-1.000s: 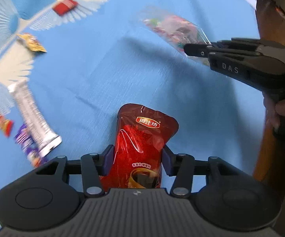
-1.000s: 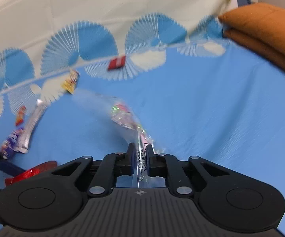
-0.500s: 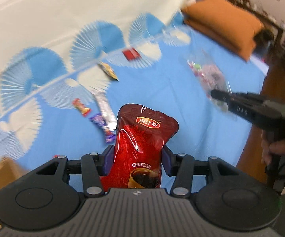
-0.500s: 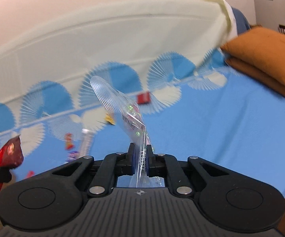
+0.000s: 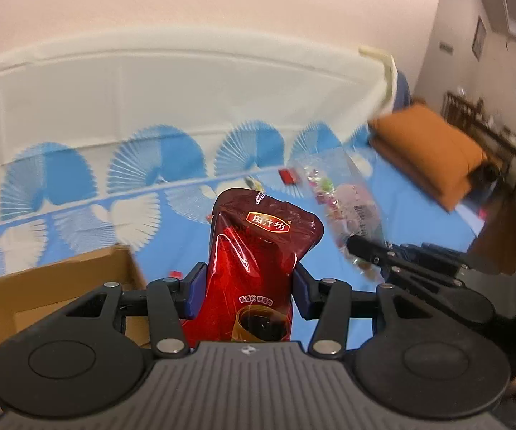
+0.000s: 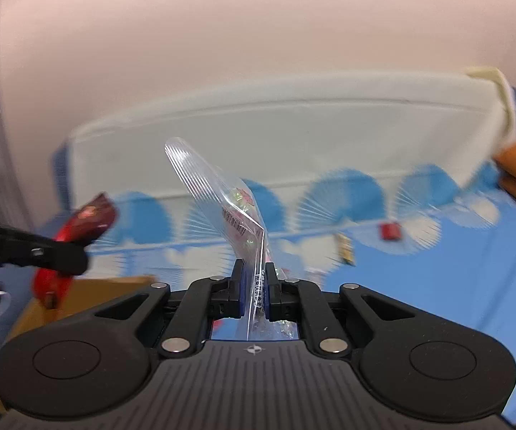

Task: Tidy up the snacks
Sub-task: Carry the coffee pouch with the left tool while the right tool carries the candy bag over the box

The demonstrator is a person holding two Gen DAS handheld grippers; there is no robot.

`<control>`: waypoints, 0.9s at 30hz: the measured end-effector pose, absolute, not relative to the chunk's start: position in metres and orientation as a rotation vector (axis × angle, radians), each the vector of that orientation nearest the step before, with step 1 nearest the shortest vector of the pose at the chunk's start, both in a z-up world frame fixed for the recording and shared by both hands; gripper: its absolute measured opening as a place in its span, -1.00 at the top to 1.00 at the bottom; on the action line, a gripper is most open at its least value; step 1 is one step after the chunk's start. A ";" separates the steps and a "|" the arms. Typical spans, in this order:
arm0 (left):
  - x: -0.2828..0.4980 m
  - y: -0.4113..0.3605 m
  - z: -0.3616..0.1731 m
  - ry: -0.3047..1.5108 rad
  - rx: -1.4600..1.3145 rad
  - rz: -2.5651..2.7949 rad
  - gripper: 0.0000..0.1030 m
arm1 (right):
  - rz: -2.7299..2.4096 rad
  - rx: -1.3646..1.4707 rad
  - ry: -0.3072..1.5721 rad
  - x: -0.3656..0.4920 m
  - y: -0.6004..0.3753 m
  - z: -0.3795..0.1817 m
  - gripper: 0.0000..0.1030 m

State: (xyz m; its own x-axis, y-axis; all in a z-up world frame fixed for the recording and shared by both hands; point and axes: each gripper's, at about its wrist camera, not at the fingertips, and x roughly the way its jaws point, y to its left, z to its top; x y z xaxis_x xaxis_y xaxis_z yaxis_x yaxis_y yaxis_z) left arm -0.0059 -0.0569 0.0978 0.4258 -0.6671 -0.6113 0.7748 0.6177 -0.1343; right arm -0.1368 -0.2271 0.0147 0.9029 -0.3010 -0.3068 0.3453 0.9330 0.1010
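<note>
Red pouch (image 5: 258,261) is clamped in the left hand-held gripper (image 5: 250,292), up above the bed (image 5: 419,229) near the cardboard box (image 5: 61,286); the right hand-held gripper (image 6: 256,295) pinches a clear candy bag (image 6: 222,200) by one thin edge, so it may slip out. Only the right view shows that pinch; only the left shows the box's open inside.

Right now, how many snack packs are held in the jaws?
2: the red pouch in the left gripper, and the clear candy bag in the right gripper. Small snacks remain on the blue cloth.
</note>
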 end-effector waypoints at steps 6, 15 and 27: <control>-0.044 0.033 0.102 0.631 0.143 -0.795 -0.06 | -0.154 0.143 0.254 -0.147 -0.146 0.032 0.81; -0.069 0.118 0.085 0.636 0.083 -0.651 -0.06 | 0.017 0.108 0.309 -0.141 -0.066 0.031 0.81; -0.049 0.126 0.065 0.677 0.034 -0.596 -0.06 | 0.032 0.149 0.438 -0.117 -0.051 0.000 0.81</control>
